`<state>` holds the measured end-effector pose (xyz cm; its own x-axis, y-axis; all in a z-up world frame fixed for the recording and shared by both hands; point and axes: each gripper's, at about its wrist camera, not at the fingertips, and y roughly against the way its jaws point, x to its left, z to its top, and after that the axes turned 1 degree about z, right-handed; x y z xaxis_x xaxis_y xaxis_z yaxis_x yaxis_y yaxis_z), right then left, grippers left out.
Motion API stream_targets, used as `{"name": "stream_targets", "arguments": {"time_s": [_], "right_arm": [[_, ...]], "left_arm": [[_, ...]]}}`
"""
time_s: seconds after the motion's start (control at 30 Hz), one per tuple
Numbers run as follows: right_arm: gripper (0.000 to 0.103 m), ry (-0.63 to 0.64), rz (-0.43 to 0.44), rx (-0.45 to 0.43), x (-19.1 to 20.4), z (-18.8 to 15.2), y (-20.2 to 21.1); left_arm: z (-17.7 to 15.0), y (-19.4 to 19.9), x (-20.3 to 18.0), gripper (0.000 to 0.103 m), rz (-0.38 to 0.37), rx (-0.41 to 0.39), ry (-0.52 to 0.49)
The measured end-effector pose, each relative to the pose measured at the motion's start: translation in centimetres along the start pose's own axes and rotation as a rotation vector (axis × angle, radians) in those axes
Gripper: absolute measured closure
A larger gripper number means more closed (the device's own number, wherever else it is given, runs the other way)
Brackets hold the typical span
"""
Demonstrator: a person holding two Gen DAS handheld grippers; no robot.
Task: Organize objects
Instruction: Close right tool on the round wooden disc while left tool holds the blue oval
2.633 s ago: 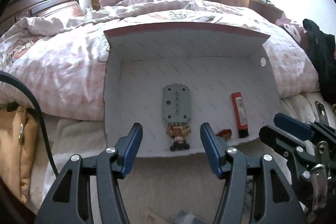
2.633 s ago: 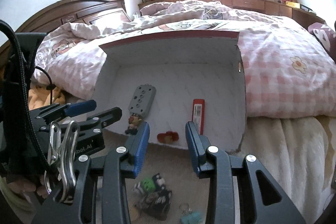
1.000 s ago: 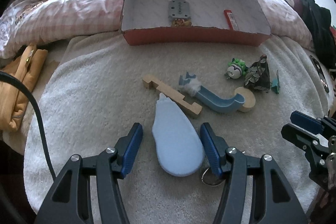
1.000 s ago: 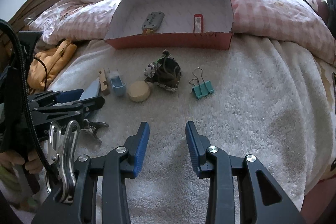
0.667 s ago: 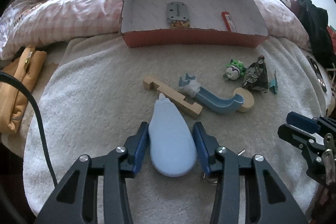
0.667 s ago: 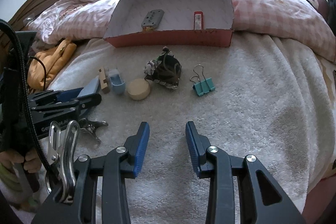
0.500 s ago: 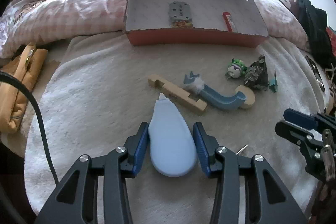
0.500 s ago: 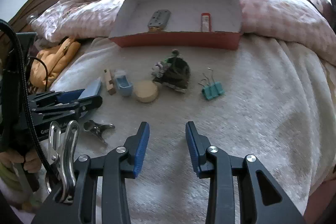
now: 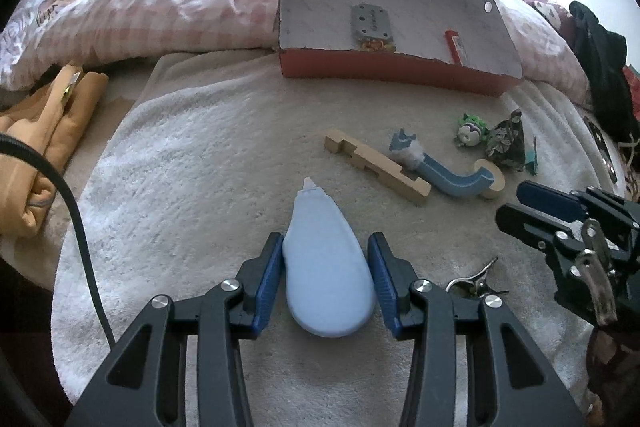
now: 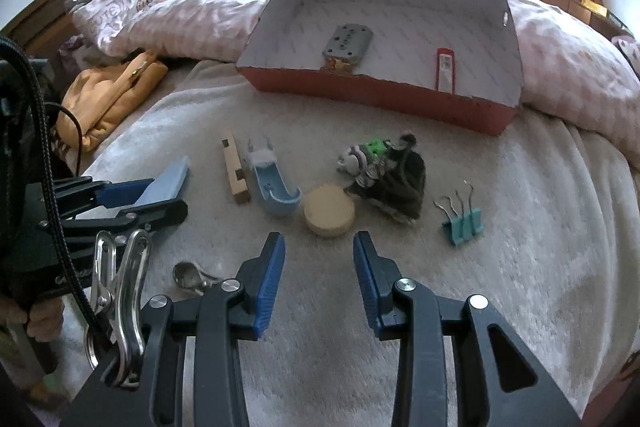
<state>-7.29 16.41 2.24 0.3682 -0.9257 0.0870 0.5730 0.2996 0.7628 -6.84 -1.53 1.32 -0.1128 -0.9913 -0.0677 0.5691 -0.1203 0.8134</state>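
My left gripper (image 9: 325, 247) is shut on a light blue teardrop-shaped tape dispenser (image 9: 326, 267), whose white tip points away from me. In the right wrist view the same dispenser (image 10: 170, 179) sticks out of the left gripper (image 10: 160, 193) at the left edge. My right gripper (image 10: 319, 247) is open with nothing between its fingers, just short of a round wooden disc (image 10: 329, 211). The red box (image 9: 392, 67) lies open at the far side of the blanket. It holds a grey plate (image 9: 372, 21), a small figure (image 9: 376, 45) and a red lighter (image 9: 456, 45).
On the blanket lie a notched wooden block (image 9: 376, 167), a blue curved piece (image 9: 448, 179), a green toy (image 10: 368, 153), a dark pouch (image 10: 400, 183), a teal binder clip (image 10: 464, 223) and a metal clip (image 10: 192, 277). An orange cloth (image 9: 48, 131) lies left; a pink quilt (image 9: 140, 11) lies behind.
The left jaws closed on the blue dispenser and carried it left, off the metal clip, which now shows. The right gripper has moved towards the wooden disc, still open.
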Motion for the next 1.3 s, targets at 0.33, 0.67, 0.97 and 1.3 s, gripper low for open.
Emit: {"name": "stream_targets", "arguments": {"time_s": [0.33,0.67,0.97,1.3], "right_arm": [[0.066,-0.003,-0.013,0.029,-0.2,0.8,-1.5],[0.066,0.009,-0.012,0.034,0.0,1.2,-2.0],[0.072,0.012,0.003,0.026,0.1,1.0,-1.8],[0.072,-0.016,0.009,0.049,-1.1,-0.8,0.8]], "left_arm": [[0.0,0.1,0.4,0.06,-0.03,-0.004,-0.013],[0.1,0.1,0.3,0.06,-0.026,-0.006,-0.015],[0.1,0.1,0.0,0.06,-0.014,-0.008,-0.012],[0.3,0.2,-0.1,0.063,-0.028,-0.013,-0.002]]}}
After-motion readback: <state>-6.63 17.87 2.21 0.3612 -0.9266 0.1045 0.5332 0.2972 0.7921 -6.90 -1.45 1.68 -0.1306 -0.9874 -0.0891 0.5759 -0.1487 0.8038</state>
